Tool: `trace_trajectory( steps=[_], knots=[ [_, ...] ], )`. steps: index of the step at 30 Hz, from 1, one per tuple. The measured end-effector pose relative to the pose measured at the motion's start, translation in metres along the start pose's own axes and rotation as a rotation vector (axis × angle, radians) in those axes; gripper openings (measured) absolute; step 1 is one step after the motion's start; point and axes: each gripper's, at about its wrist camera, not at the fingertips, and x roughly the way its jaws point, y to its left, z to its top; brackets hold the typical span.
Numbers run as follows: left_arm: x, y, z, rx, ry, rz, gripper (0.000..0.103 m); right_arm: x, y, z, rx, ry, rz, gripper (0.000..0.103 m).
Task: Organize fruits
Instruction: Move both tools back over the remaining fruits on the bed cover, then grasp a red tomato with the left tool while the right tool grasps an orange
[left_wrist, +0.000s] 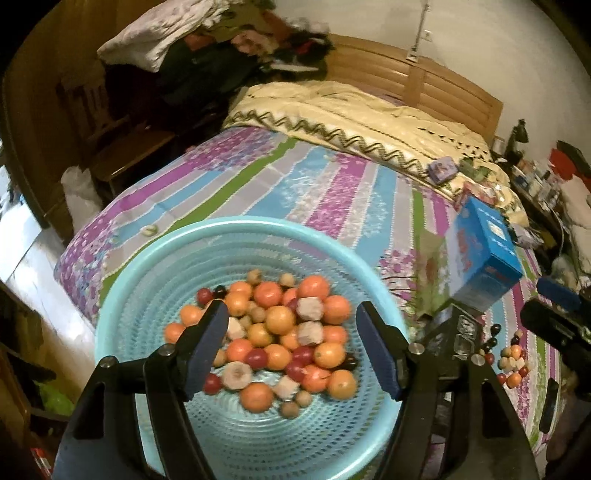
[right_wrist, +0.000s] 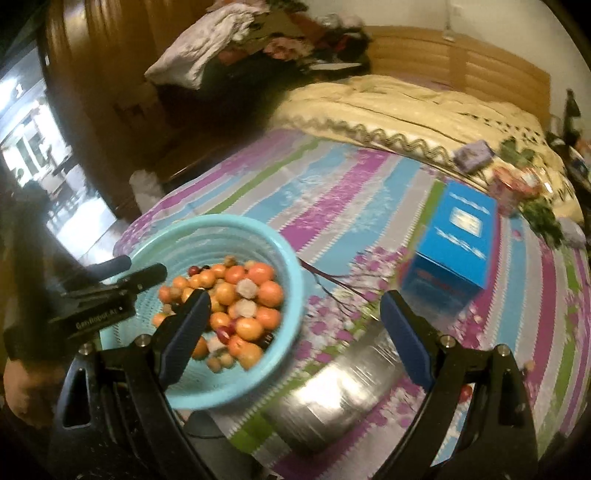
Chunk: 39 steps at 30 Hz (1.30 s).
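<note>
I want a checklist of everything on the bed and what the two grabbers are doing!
Surface: bed with striped floral sheet, cream blanket at the head end.
Job's things: light blue basket holding mixed fruit, orange, dark red, tan and pale pieces; a small fruit pile lies loose on the sheet.
Clutter: blue box, shiny silver object, small purple tin.
Grippers: left gripper open over the basket, empty; right gripper open, empty, beside the basket.
Cables: nothing seen on the bed.
Surroundings: clothes heap, wooden headboard, crowded side table.
</note>
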Motion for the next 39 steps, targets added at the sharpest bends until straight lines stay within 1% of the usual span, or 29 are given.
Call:
trace_trajectory(
  steps=[5, 11, 14, 19, 21, 22, 24, 27, 30, 31, 33, 36, 39],
  knots=[
    [-0.003, -0.037, -0.003, 0.065, -0.009, -0.019, 0.073, -0.018, -0.033, -0.023, 0.057, -0.016, -0.034, 0.093],
    [-0.006, -0.086, -0.009, 0.127, -0.019, -0.066, 0.073, -0.041, -0.073, -0.048, 0.127, -0.025, -0.077, 0.093],
    [-0.007, -0.112, -0.014, 0.168, -0.021, -0.101, 0.073, -0.058, -0.095, -0.063, 0.153, -0.045, -0.11, 0.093],
    [-0.014, -0.164, -0.029, 0.26, -0.034, -0.196, 0.074, -0.088, -0.137, -0.096, 0.226, -0.097, -0.19, 0.093],
    [-0.017, -0.188, -0.036, 0.304, -0.045, -0.237, 0.074, -0.1, -0.158, -0.113, 0.267, -0.116, -0.247, 0.093],
    [-0.018, -0.2, -0.04, 0.321, -0.046, -0.261, 0.076, -0.105, -0.166, -0.12, 0.285, -0.122, -0.273, 0.093],
    [-0.018, -0.225, -0.048, 0.329, -0.041, -0.329, 0.078, -0.115, -0.183, -0.135, 0.319, -0.127, -0.345, 0.093],
    [-0.017, -0.253, -0.058, 0.328, -0.039, -0.401, 0.078, -0.124, -0.206, -0.155, 0.364, -0.101, -0.375, 0.093],
    [-0.01, -0.286, -0.073, 0.385, 0.002, -0.461, 0.078, -0.127, -0.221, -0.173, 0.384, -0.071, -0.405, 0.093],
    [-0.006, -0.295, -0.078, 0.398, 0.016, -0.47, 0.078, -0.127, -0.225, -0.179, 0.386, -0.062, -0.405, 0.093],
    [0.005, -0.311, -0.09, 0.43, 0.055, -0.47, 0.078, -0.125, -0.231, -0.189, 0.384, -0.042, -0.401, 0.093],
    [0.026, -0.326, -0.108, 0.452, 0.107, -0.466, 0.078, -0.12, -0.237, -0.204, 0.384, -0.017, -0.39, 0.093],
    [0.048, -0.335, -0.128, 0.47, 0.159, -0.472, 0.078, -0.111, -0.242, -0.22, 0.404, 0.019, -0.348, 0.093]
  ],
)
